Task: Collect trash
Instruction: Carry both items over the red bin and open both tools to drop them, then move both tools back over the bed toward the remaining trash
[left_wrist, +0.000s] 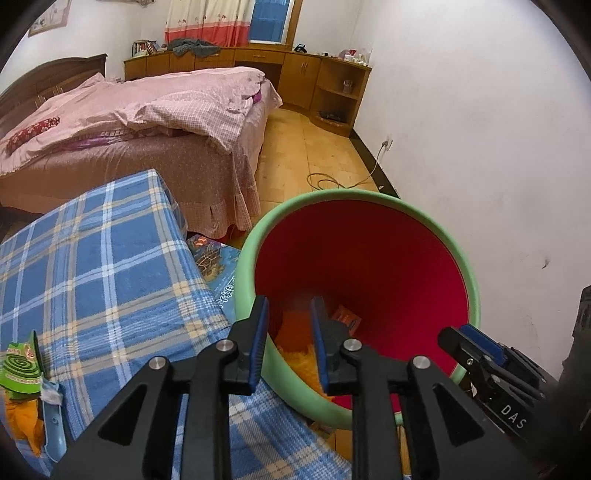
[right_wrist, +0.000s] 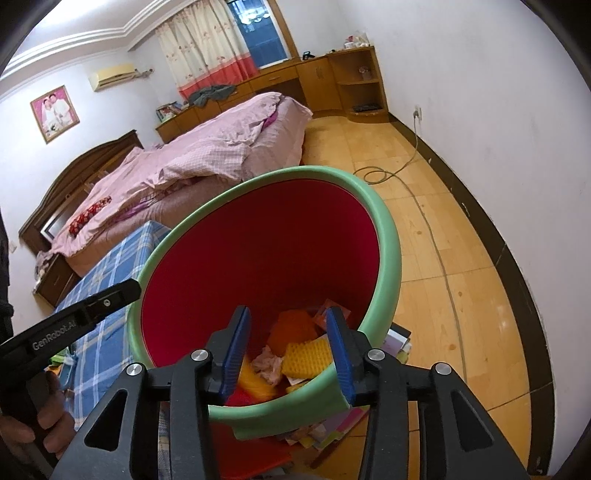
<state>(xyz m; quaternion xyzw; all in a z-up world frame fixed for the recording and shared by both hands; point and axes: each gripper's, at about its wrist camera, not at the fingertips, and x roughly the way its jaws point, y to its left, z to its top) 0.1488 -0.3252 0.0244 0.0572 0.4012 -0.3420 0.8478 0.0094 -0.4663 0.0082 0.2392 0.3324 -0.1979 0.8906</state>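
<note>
A green trash bin (left_wrist: 369, 195) (right_wrist: 388, 229) with a red inside stands tilted beside the plaid-covered table. Inside lie orange and yellow scraps (right_wrist: 306, 354), a crumpled tissue (right_wrist: 267, 365) and an orange packet (left_wrist: 345, 317). My left gripper (left_wrist: 290, 301) is open and straddles the bin's near rim; its pads do not press on it. My right gripper (right_wrist: 289, 309) hangs open over the near rim, with the trash showing between its fingers. Each gripper also shows at the rim in the other's view: the right gripper (left_wrist: 461, 332), the left gripper (right_wrist: 129, 290).
A blue plaid cloth (left_wrist: 110, 258) covers the table on the left, with a green coil packet (left_wrist: 20, 365) on it. Books and papers (right_wrist: 399, 339) lie under the bin. A bed (left_wrist: 147, 110) stands behind. A cable (right_wrist: 373, 173) loops on the wooden floor. A hand (right_wrist: 48, 421) holds the left gripper.
</note>
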